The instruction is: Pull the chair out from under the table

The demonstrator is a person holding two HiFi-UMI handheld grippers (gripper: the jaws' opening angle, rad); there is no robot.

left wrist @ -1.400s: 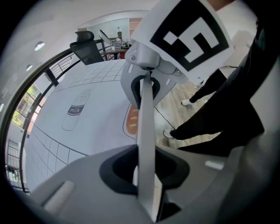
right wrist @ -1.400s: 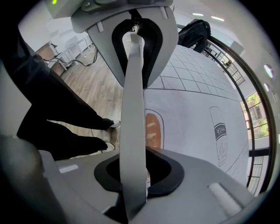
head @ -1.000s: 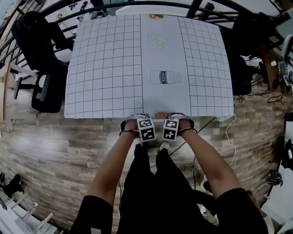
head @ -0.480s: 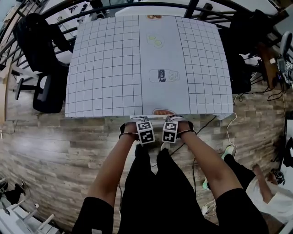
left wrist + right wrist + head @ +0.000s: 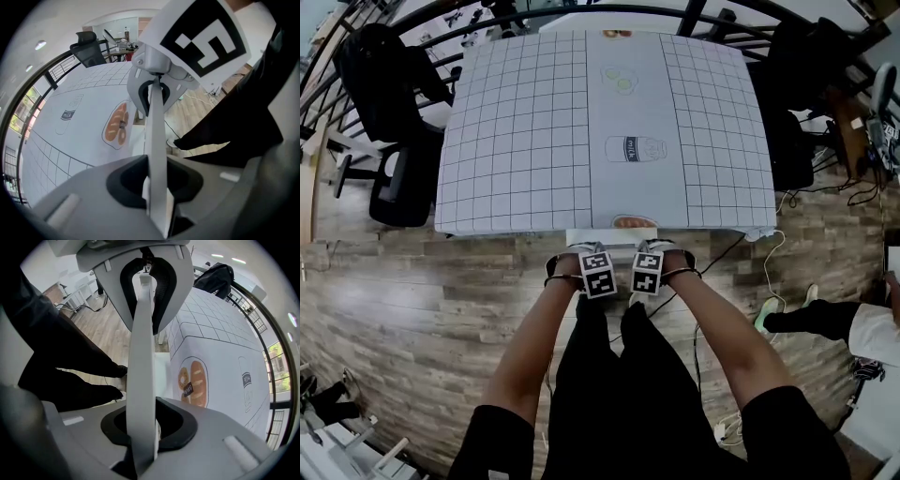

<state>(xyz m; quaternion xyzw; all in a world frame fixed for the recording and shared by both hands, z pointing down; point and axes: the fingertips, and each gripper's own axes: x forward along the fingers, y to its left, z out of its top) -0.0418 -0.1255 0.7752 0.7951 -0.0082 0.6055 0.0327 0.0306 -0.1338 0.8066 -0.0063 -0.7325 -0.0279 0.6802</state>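
Downward: left hand-held gripper, right hand-held gripper, abreast, seemingly on chair.

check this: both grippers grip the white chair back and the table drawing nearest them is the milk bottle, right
Wrong drawing. The left gripper and right gripper do grip the white chair back, but the nearest drawing is the bread; the milk bottle lies farther off, as the head view shows.

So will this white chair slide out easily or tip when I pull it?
Likely slides: the chair sits over smooth wood floor. Its thin back rail looks stiff. With left gripper and right gripper clamped up high, it might tilt.
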